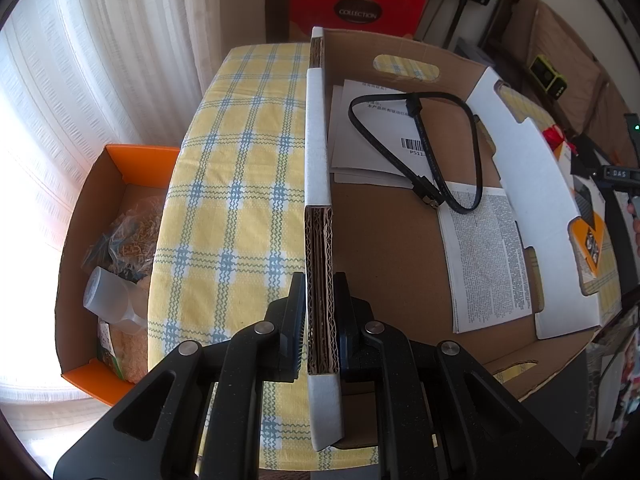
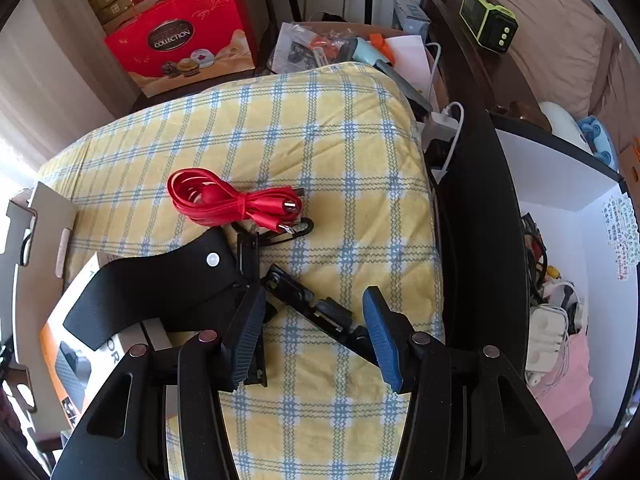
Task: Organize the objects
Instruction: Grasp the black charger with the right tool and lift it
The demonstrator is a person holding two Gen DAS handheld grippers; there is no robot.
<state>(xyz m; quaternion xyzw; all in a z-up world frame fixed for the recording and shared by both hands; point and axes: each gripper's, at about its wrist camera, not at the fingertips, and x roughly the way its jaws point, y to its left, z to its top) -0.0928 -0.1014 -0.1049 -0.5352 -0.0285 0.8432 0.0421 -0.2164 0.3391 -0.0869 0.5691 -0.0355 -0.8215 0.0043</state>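
Cardboard box [image 1: 384, 240] wall clamped by L gripper [image 1: 319, 320], R gripper [image 2: 312, 336] fingers spread over black bracket [image 2: 304, 296], red cable [image 2: 232, 200] near.

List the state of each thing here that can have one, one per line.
Left gripper: shut on the cardboard box wall.
Right gripper: open, holding nothing.
Shallow brown cardboard box: open-topped, papers inside.
Black cable: looped, in the box.
Red flat cable: bundled, on the checked cloth.
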